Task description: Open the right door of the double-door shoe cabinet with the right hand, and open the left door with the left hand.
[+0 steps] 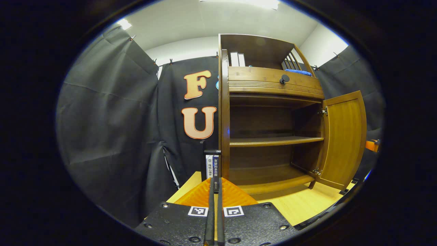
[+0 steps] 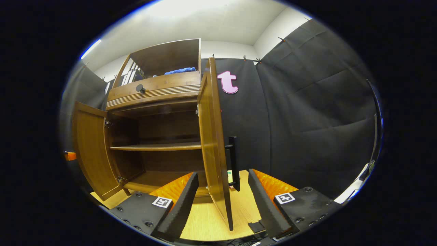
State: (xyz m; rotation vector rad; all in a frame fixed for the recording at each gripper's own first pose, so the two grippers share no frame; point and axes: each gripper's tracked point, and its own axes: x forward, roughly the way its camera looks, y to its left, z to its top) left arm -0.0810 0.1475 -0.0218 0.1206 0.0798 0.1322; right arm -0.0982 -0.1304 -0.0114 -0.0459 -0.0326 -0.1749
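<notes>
The left claw [image 1: 214,191] is clenched, its two fingers pressed together with only a sliver between them, on or just below the left door's [image 1: 224,112] dark handle [image 1: 212,152]; whether it truly grips the handle I cannot tell. That door stands swung out edge-on from the shoe cabinet [image 1: 273,85]. The right claw [image 2: 223,191] is released, fingers spread wide to either side of the right door [image 2: 211,143], touching nothing, with the door's black bar handle [image 2: 233,160] just beyond. Both doors hang open from the cabinet, baring its empty middle shelf [image 2: 160,147]. The task looks essentially done; only letting go and drawing back seem left.
</notes>
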